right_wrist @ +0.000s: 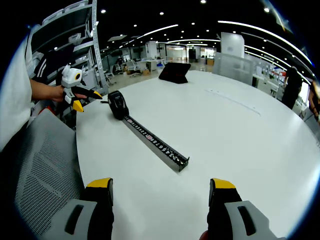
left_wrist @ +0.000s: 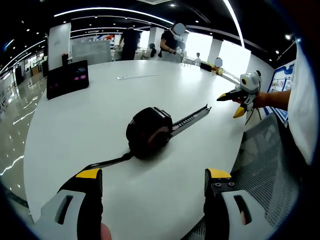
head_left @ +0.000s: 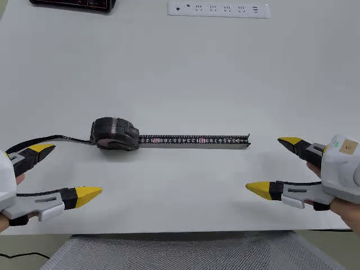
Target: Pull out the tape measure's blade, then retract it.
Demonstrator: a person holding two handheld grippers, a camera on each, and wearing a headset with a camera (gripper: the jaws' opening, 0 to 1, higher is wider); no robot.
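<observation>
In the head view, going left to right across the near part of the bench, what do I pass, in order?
left gripper → tape measure case → pulled-out blade → right gripper

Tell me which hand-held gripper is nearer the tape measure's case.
Left. The left hand-held gripper hangs open just off the case, on its strap side; the right hand-held gripper hangs open beyond the tip of the blade, the whole pulled-out length between it and the case.
</observation>
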